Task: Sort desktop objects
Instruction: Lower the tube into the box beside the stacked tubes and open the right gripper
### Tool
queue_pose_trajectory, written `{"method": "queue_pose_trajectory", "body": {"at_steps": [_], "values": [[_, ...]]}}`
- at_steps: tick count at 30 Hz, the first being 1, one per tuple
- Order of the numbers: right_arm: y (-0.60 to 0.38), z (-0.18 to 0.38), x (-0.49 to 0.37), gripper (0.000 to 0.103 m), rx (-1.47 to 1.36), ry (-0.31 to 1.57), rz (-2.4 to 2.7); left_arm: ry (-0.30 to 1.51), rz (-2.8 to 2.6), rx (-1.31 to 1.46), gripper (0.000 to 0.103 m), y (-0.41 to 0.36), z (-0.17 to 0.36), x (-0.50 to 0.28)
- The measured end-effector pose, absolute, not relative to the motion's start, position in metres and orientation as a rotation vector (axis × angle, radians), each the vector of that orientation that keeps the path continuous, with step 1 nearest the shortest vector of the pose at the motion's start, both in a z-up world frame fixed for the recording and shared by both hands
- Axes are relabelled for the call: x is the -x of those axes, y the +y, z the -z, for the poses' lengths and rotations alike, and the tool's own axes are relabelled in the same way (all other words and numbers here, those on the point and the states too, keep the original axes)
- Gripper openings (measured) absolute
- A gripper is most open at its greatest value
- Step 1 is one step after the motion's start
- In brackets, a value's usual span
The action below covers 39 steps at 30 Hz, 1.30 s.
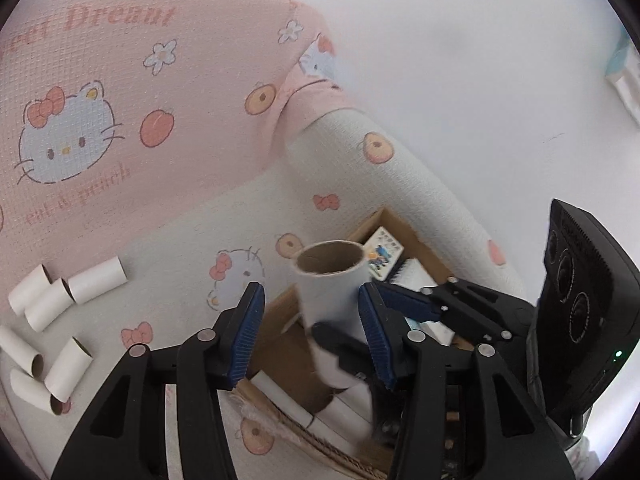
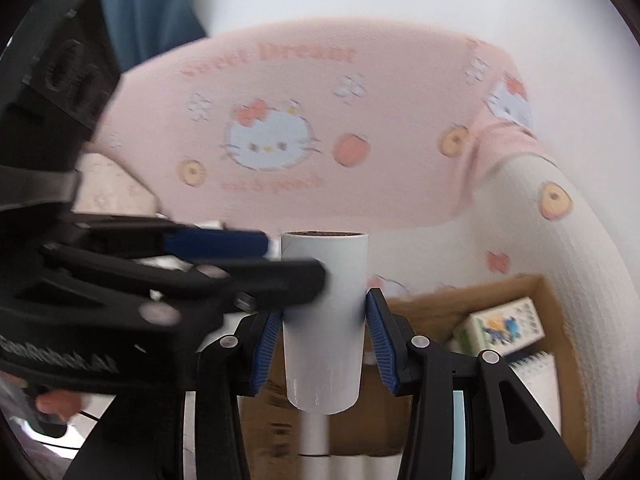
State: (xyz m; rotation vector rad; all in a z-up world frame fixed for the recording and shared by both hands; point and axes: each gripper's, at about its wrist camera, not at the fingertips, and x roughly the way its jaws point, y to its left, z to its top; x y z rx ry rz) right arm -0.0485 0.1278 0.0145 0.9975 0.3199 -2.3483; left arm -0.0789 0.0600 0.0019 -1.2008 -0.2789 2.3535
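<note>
A white cardboard tube (image 2: 324, 328) stands upright between the blue pads of my right gripper (image 2: 324, 348), which is shut on it. In the left wrist view the same tube (image 1: 332, 292) sits between the jaws of my left gripper (image 1: 312, 332). There is a clear gap to the left pad (image 1: 248, 332), so the left gripper is open around it. The right gripper (image 1: 346, 310) reaches in from the right there. The left gripper (image 2: 294, 262) crosses the tube from the left in the right wrist view. A cardboard box (image 1: 400, 232) lies below, holding more tubes (image 1: 344, 412).
Several loose white tubes (image 1: 60, 300) lie on the cat-print sheet at the left. The box (image 2: 536, 284) also holds a small printed carton (image 2: 504, 324) and a notebook (image 2: 536, 376). A pink cushion (image 1: 120, 100) rises behind. A person's hand (image 2: 56, 404) holds the left gripper.
</note>
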Motion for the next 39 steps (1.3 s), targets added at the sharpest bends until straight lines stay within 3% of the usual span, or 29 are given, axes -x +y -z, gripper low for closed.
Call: {"method": "queue_pose_trajectory", "body": {"at_steps": [3, 8, 13, 28, 39], "values": [[0.144, -0.005, 0.062, 0.04, -1.063, 0.235, 2.34, -0.257, -2.344, 1.226, 0.052, 0.07, 0.006, 0.085], [0.158, 0.011, 0.073, 0.04, -1.168, 0.172, 2.288, -0.249, -2.265, 1.269, 0.032, 0.079, 0.02, 0.09], [0.153, 0.039, 0.083, 0.04, -1.296, 0.274, 2.253, -0.187, -2.298, 1.279, 0.019, 0.08, 0.029, 0.088], [0.125, 0.105, 0.092, 0.04, -1.643, 0.541, 2.042, -0.173, -2.316, 1.238, 0.018, 0.06, 0.031, 0.084], [0.124, 0.147, 0.102, 0.04, -1.967, 0.578, 1.78, -0.133, -2.301, 1.232, 0.018, 0.062, 0.031, 0.084]]}}
